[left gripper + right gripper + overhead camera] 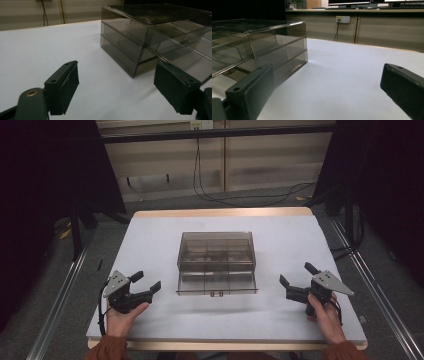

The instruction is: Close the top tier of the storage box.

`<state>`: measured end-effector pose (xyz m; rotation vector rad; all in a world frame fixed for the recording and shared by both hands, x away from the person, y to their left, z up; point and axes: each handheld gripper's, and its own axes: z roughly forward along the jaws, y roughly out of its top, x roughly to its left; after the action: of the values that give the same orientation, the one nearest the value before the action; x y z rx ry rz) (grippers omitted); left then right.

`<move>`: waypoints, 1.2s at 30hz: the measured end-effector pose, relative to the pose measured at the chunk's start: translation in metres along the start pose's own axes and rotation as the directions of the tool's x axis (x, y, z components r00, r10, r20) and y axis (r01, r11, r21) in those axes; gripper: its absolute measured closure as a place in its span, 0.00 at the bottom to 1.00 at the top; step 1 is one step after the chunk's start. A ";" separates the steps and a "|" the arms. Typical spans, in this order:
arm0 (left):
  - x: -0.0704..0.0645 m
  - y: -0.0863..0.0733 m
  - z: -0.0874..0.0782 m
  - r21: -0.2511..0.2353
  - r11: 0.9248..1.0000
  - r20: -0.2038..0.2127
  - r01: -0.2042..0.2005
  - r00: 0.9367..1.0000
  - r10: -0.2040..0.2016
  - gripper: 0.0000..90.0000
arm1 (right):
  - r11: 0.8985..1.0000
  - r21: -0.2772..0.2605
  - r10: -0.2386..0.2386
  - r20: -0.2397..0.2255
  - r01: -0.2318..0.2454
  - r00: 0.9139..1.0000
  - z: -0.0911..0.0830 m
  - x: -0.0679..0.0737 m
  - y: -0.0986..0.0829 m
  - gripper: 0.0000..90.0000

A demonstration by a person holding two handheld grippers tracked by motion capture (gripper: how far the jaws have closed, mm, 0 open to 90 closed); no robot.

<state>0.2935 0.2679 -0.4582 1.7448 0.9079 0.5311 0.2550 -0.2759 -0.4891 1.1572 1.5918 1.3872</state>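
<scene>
Tongs are spread wide on both sides, the left tongs (148,281) and right tongs (297,274) holding nothing. The drawer box (217,262) sits mid-worktop (150,235) between them, bottom drawer (216,283) poking out. Push that drawer gently and straight, I think, so the box stays put.

No readable text, label, brand or number anywhere: none on the smoky plastic drawer box (217,262), none on the wall socket (342,19).

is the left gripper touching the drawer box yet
Apart. The high view shows bare table between the left gripper and the smoky clear drawer box.
</scene>
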 end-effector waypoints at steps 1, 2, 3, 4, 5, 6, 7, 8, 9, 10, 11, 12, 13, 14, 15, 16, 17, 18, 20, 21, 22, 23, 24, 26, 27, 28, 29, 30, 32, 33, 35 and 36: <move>-0.001 0.000 0.001 0.010 1.000 0.018 0.021 1.000 -0.021 0.20 | 1.000 0.000 0.000 0.000 0.000 1.000 0.000 0.000 0.000 0.00; -0.001 0.000 0.001 0.010 1.000 0.018 0.021 1.000 -0.021 0.19 | 1.000 -0.002 0.003 0.004 -0.003 1.000 0.000 0.000 0.000 0.00; 0.000 0.000 0.001 0.024 0.999 0.015 0.025 1.000 -0.025 0.19 | 1.000 -0.002 0.003 0.004 -0.003 1.000 0.000 0.000 0.000 0.00; 0.000 0.000 0.000 0.033 0.998 0.028 0.060 0.998 -0.061 0.20 | 1.000 0.000 0.000 0.004 0.000 1.000 0.000 0.000 0.000 0.00; 0.001 0.001 -0.001 0.051 0.996 0.043 0.069 0.997 -0.071 0.20 | 1.000 0.003 -0.001 0.003 0.001 1.000 0.000 0.000 0.000 0.00; 0.000 0.001 -0.001 0.058 0.995 0.048 0.082 0.995 -0.084 0.22 | 1.000 -0.001 0.001 0.006 -0.001 1.000 0.000 0.001 0.000 0.00; 0.001 0.002 -0.003 0.065 0.996 0.058 0.061 0.996 -0.065 0.26 | 1.000 -0.001 0.003 0.008 -0.003 1.000 0.000 0.001 0.000 0.00; -0.001 0.003 -0.006 0.056 0.998 0.059 0.032 0.998 -0.036 0.30 | 1.000 -0.001 0.003 0.008 -0.003 1.000 0.000 0.001 0.000 0.00; -0.004 0.004 -0.007 0.056 0.998 0.067 0.017 0.998 -0.021 0.33 | 1.000 -0.001 0.003 0.008 -0.003 1.000 0.000 0.001 0.000 0.00; -0.008 0.004 -0.010 0.047 0.999 0.090 0.014 0.996 -0.018 0.38 | 1.000 0.003 -0.001 0.003 0.001 1.000 0.000 0.000 0.000 0.00; -0.008 0.004 -0.010 0.047 0.999 0.090 0.014 0.996 -0.018 0.40 | 1.000 0.003 -0.001 0.003 0.001 1.000 0.000 0.000 0.000 0.00; -0.012 0.006 -0.012 0.055 0.998 0.108 0.007 0.994 -0.013 0.43 | 1.000 0.000 0.003 0.008 -0.003 1.000 0.000 0.000 0.000 0.00; -0.012 0.006 -0.012 0.055 0.998 0.108 0.007 0.994 -0.013 0.45 | 1.000 0.000 0.003 0.008 -0.003 1.000 0.000 0.000 0.000 0.00; -0.015 0.006 -0.013 0.055 0.998 0.118 0.005 0.993 -0.012 0.45 | 1.000 0.001 0.006 0.008 -0.006 1.000 0.000 0.000 0.000 0.00; -0.017 0.007 -0.013 0.055 0.998 0.139 0.006 0.990 -0.014 0.50 | 1.000 0.000 0.000 0.003 0.000 1.000 0.000 0.000 0.000 0.00; -0.017 0.007 -0.013 0.055 0.998 0.139 0.006 0.990 -0.014 0.51 | 1.000 0.000 0.000 0.003 0.000 1.000 0.000 0.000 0.000 0.00; -0.021 0.008 -0.013 0.062 0.998 0.140 0.003 0.990 -0.012 0.53 | 1.000 0.000 0.002 0.007 -0.002 1.000 0.000 0.000 0.000 0.00; -0.021 0.008 -0.013 0.062 0.998 0.140 0.003 0.990 -0.012 0.54 | 1.000 0.000 0.002 0.007 -0.002 1.000 0.000 0.000 0.000 0.00; -0.023 0.008 -0.014 0.071 0.997 0.161 0.005 0.987 -0.017 0.55 | 1.000 0.001 0.003 0.007 -0.003 1.000 0.000 0.000 0.000 0.00; -0.024 0.008 -0.014 0.074 0.997 0.174 0.004 0.985 -0.017 0.59 | 1.000 0.000 0.004 0.004 -0.004 1.000 0.000 0.000 0.000 0.00; -0.025 0.008 -0.015 0.080 0.997 0.178 -0.006 0.984 -0.008 0.59 | 1.000 0.002 0.003 0.007 -0.003 1.000 0.000 0.000 0.000 0.00; -0.029 0.008 -0.016 0.077 0.997 0.184 -0.008 0.983 -0.007 0.64 | 1.000 0.002 0.006 0.006 -0.006 1.000 0.000 0.000 0.000 0.00; -0.029 0.008 -0.016 0.077 0.997 0.184 -0.008 0.983 -0.007 0.67 | 1.000 0.002 0.006 0.006 -0.006 1.000 0.000 0.000 0.000 0.00; -0.031 0.009 -0.018 0.086 0.996 0.197 -0.017 0.980 0.000 0.72 | 1.000 0.003 0.008 0.005 -0.008 1.000 0.000 0.000 0.000 0.00; -0.033 0.009 -0.018 0.093 0.996 0.218 -0.014 0.976 -0.007 0.76 | 1.000 0.001 0.008 0.007 -0.008 1.000 0.001 0.000 0.000 0.00; -0.034 0.009 -0.019 0.096 0.995 0.224 -0.020 0.975 -0.002 0.78 | 1.000 0.003 0.007 0.006 -0.007 1.000 0.000 0.000 0.000 0.00; -0.034 0.009 -0.019 0.096 0.995 0.224 -0.020 0.975 -0.002 0.81 | 1.000 0.003 0.007 0.006 -0.007 1.000 0.000 0.000 0.000 0.00; -0.036 0.009 -0.020 0.100 0.995 0.235 -0.020 0.972 -0.004 0.81 | 1.000 0.003 0.007 0.006 -0.007 1.000 0.000 0.000 0.000 0.00; -0.039 0.009 -0.020 0.103 0.994 0.252 -0.023 0.968 -0.003 0.88 | 1.000 0.003 0.006 0.006 -0.006 1.000 0.000 0.000 0.000 0.00; -0.040 0.009 -0.021 0.107 0.994 0.262 -0.024 0.965 -0.005 0.91 | 1.000 0.004 0.006 0.006 -0.006 1.000 0.000 0.000 0.000 0.00; -0.043 0.010 -0.021 0.116 0.993 0.280 -0.032 0.960 -0.002 0.97 | 1.000 0.003 0.006 0.006 -0.006 1.000 0.000 0.000 0.000 0.00; -0.044 0.010 -0.021 0.117 0.993 0.287 -0.033 0.958 -0.002 0.99 | 1.000 0.004 0.007 0.007 -0.007 1.000 0.000 0.000 0.000 0.00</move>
<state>0.2543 0.2442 -0.4385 1.8808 0.7325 0.2259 0.2554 -0.2756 -0.4890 1.1689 1.5878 1.3841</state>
